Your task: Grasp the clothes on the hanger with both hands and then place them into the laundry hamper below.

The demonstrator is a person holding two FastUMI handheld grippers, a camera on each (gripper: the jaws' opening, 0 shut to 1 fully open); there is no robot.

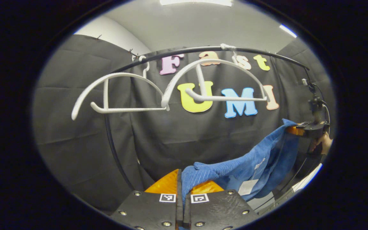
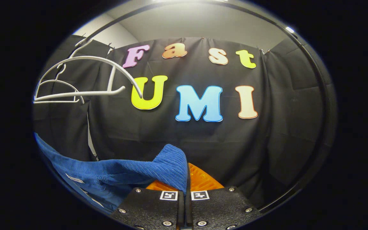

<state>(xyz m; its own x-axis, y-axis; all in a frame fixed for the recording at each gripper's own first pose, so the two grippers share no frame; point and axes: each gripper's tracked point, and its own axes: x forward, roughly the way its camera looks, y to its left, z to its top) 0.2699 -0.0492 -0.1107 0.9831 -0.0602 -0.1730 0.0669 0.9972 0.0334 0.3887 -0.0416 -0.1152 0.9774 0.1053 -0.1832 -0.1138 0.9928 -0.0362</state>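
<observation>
1. The blue cloth [image 1: 254, 163] hung stretched between your two tongs, clear of the hangers, a white tag on its sagging middle.
2. Your left gripper [image 1: 181, 187] was pressed together on one edge of that cloth, which rose right from its tips.
3. Your right gripper [image 2: 186, 182] pinched the other edge, the fabric trailing down to its left.
4. Two bare white hangers [image 1: 120, 95] hung on the black rail [image 1: 267, 52] above and left of your left tongs.
</observation>
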